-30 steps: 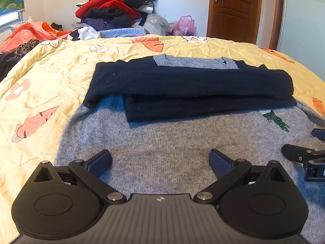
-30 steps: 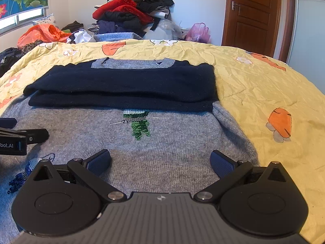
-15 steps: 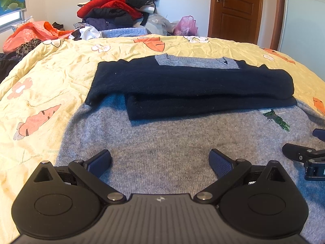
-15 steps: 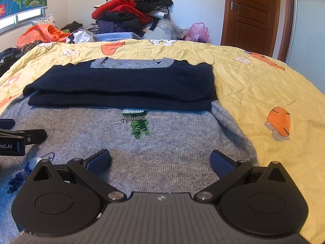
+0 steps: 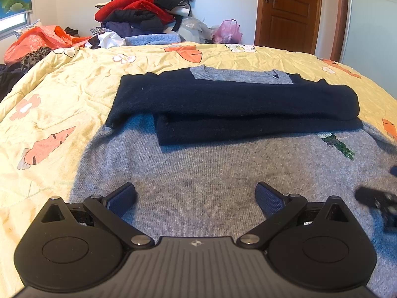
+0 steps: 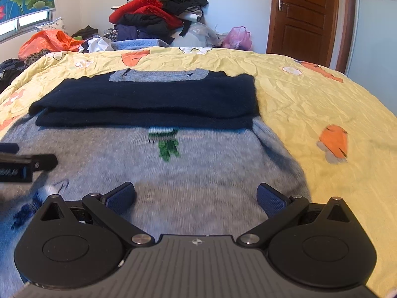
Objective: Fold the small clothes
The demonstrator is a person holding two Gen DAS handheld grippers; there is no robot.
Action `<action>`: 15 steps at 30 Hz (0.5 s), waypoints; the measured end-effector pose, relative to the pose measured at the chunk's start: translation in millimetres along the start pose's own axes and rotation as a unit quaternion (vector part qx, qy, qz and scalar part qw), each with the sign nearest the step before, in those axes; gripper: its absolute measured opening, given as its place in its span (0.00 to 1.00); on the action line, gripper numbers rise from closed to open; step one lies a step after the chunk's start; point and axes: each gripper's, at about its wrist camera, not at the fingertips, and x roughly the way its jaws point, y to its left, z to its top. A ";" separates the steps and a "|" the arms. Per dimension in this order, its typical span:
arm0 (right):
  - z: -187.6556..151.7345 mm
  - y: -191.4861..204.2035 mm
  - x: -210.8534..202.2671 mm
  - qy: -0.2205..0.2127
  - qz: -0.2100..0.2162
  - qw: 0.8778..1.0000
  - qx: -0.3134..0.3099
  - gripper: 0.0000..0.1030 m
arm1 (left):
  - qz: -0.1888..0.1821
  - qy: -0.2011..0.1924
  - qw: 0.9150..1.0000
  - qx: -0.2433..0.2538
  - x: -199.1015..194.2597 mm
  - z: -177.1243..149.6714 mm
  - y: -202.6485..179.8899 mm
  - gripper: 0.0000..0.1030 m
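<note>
1. On the yellow carrot-print bedspread [image 5: 74, 79]: grey sweater [image 5: 211, 173] spread flat, hem end nearest the cameras, grey neckband at the far end.
2. Across its upper part: two navy sleeves [image 5: 235, 104] folded crosswise, one stacked on the other, covering the chest from edge to edge.
3. Just below the sleeves: green sequin motif [image 6: 166, 144], its top edge tucked under the lower sleeve.
4. Near the hem on the sweater's left part: blue stitched design [image 6: 27, 211], blurred and partly hidden behind the right gripper's body.
5. Low over the left half of the hem area: left gripper [image 5: 196, 198], released, fingers spread wide, blue pads [image 5: 121, 198] holding nothing; whether touching the knit, cannot tell.
6. Low over the right half of the hem area: right gripper [image 6: 196, 197], likewise released and spread wide, nothing between the pads, knit beneath blurred.
7. At the edge of each wrist view: the other gripper's black fingertip, side by side above the fabric.
8. Beyond the bed's far edge: pile of clothes [image 6: 158, 12] in red, black and navy, orange plastic bag [image 6: 47, 42] to its left, pink bag [image 6: 237, 37] to its right.
9. At the far right wall: brown wooden door [image 6: 302, 15], closed.
</note>
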 end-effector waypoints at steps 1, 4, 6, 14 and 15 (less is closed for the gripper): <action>-3.4 -0.2 -4.1 0.000 0.000 1.000 -0.001 1.00 | 0.000 0.000 1.000 0.000 -0.1 -0.1 0.4 1.00; -9.5 -1.1 -10.5 -0.001 0.003 1.000 -0.001 1.00 | 0.003 -0.001 1.000 -0.001 -0.8 -0.6 0.7 1.00; -9.2 -1.1 -9.5 -0.001 0.003 1.000 -0.001 1.00 | 0.005 -0.001 1.000 -0.001 -0.8 -0.6 0.3 1.00; -8.8 0.2 -9.2 -0.001 0.001 1.000 -0.002 1.00 | 0.012 0.011 1.000 -0.016 -23.3 -15.9 1.4 1.00; -8.5 0.3 -8.8 -0.002 0.002 1.000 -0.001 1.00 | 0.008 0.011 1.000 -0.014 -29.8 -21.6 2.3 1.00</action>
